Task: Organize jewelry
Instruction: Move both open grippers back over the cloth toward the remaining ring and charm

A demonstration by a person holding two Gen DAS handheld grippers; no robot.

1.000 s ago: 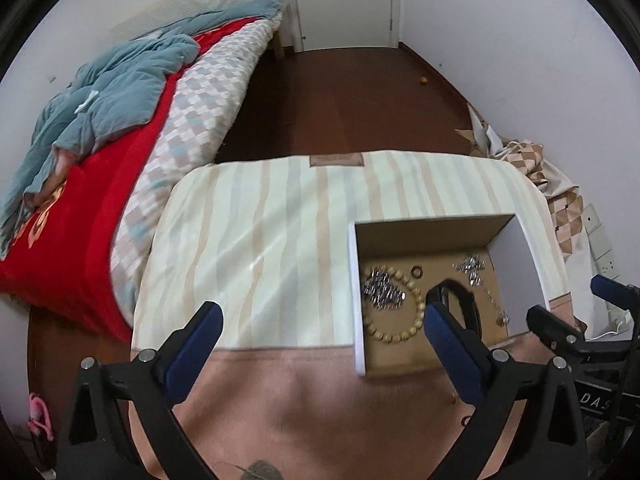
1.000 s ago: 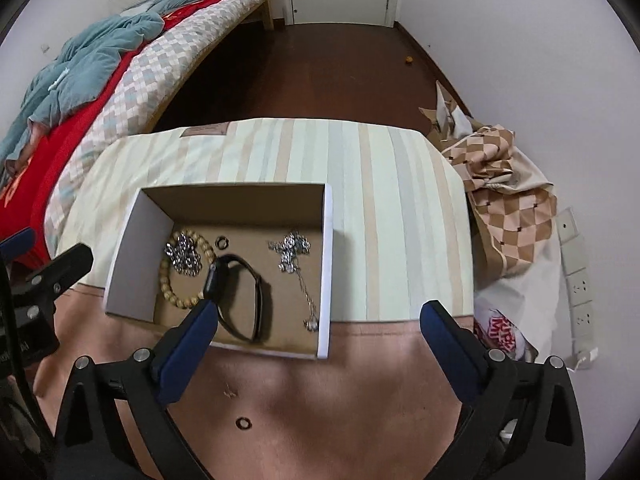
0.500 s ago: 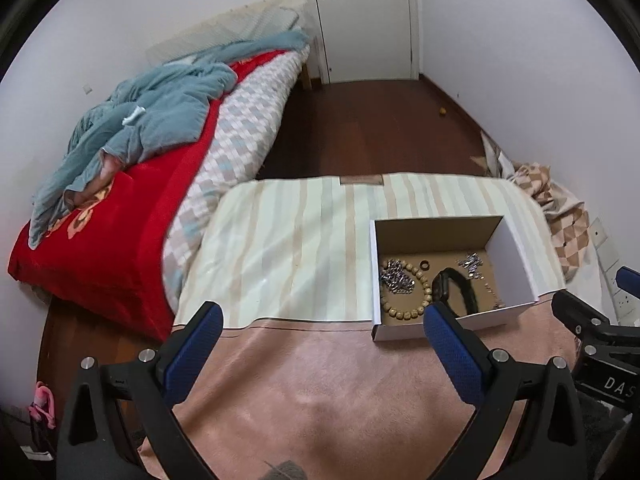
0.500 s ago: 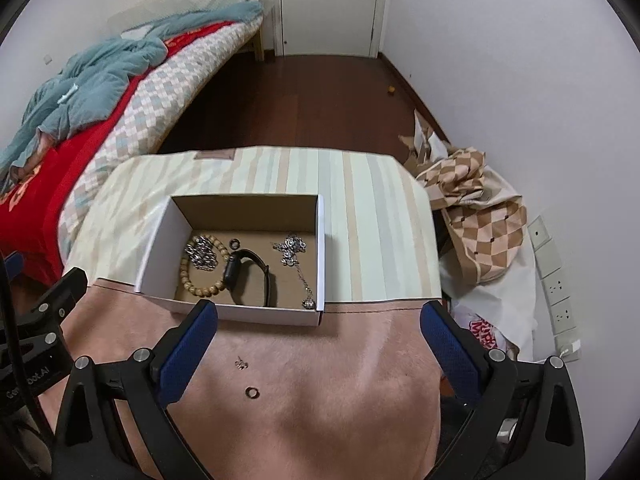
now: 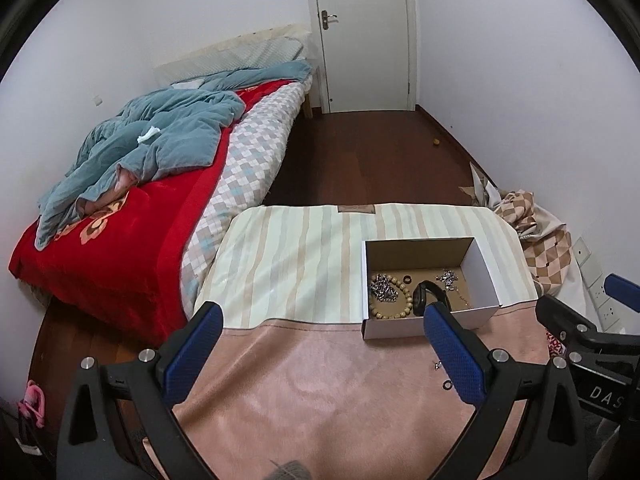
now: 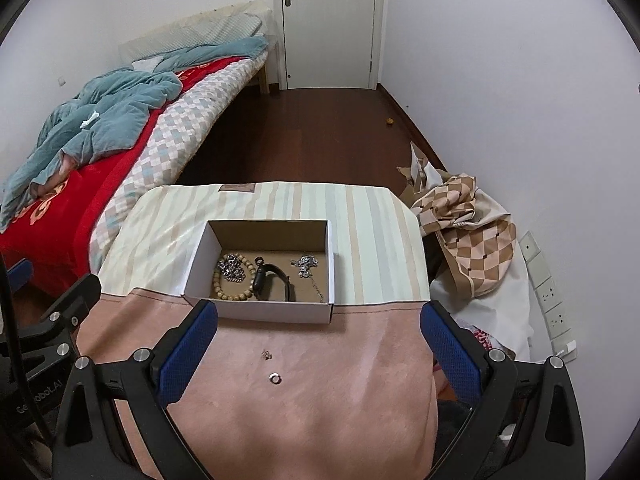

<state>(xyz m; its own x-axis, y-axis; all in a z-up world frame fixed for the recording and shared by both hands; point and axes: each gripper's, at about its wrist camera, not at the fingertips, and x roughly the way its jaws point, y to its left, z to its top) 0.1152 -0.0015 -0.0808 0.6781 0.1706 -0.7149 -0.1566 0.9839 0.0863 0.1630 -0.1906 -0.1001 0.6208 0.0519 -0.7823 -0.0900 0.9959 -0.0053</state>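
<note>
Right hand-held gripper (image 6: pixel 318 350) jaws wide apart, empty, above pink cloth; our left hand-held gripper (image 5: pixel 320 346) likewise apart, holding nothing. Ring (image 6: pixel 275 378) and small earring (image 6: pixel 265 355) lie loose on cloth, just short of box (image 6: pixel 256 310). Inside box: bead bracelet (image 6: pixel 230 294), chain (image 6: pixel 231 269), black band (image 6: pixel 274 282), necklace (image 6: pixel 306 266). We judge task mostly done; two pieces left. Bench (image 6: pixel 372 240) beside bed (image 6: pixel 56 208).

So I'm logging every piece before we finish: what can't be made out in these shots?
- Small earring-like piece on the pink cloth: too small to identify, right wrist view.
- Black band in the box: near end hidden by the left gripper finger, left wrist view.
- Thin chain: clasp too fine to see.
</note>
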